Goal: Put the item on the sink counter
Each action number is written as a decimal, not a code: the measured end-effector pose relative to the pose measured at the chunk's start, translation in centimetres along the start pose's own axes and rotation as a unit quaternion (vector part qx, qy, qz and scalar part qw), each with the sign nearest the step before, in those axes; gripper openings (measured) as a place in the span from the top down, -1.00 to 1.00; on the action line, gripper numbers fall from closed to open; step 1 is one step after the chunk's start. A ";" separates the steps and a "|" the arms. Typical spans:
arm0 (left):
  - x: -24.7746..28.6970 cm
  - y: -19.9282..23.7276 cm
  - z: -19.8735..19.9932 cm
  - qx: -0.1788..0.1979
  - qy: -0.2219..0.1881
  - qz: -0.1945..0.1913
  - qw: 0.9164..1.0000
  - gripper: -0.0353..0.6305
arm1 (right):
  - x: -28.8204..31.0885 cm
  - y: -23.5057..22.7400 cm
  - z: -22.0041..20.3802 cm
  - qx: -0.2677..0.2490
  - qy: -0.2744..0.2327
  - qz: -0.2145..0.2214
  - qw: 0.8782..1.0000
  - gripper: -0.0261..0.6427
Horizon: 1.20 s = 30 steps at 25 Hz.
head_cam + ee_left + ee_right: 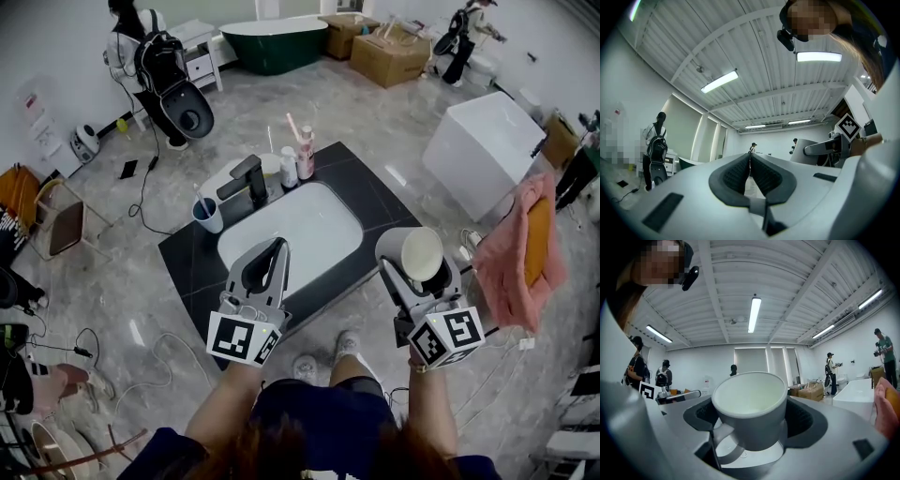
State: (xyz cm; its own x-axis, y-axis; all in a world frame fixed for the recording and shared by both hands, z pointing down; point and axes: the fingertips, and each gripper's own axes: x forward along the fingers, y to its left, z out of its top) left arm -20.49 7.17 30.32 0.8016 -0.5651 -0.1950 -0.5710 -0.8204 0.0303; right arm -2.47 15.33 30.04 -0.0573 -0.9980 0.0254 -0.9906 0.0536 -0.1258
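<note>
One after the other, found the left gripper clenched, jaws pressed together on nothing, above the near edge of the dark tabletop. Found the right gripper grasping a white mug by its sides, mouth up, just off the tabletop's near right corner and not set on it. Saw a white sink beyond, then a black faucet, blue cup and pink bottle along the far side.
</note>
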 end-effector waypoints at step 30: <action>20.1 7.7 -3.3 0.026 0.026 0.165 0.986 0.82 | 23.5 -15.4 1.9 0.005 0.046 0.159 0.986 -0.40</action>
State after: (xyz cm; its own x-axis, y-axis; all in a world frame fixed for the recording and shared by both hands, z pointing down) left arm -8.18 -10.77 29.86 0.5777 -0.8054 -0.1328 -0.8096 -0.5861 0.0326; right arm 11.71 -9.00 30.71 -0.3756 -0.9239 0.0734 -0.9197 0.3618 -0.1524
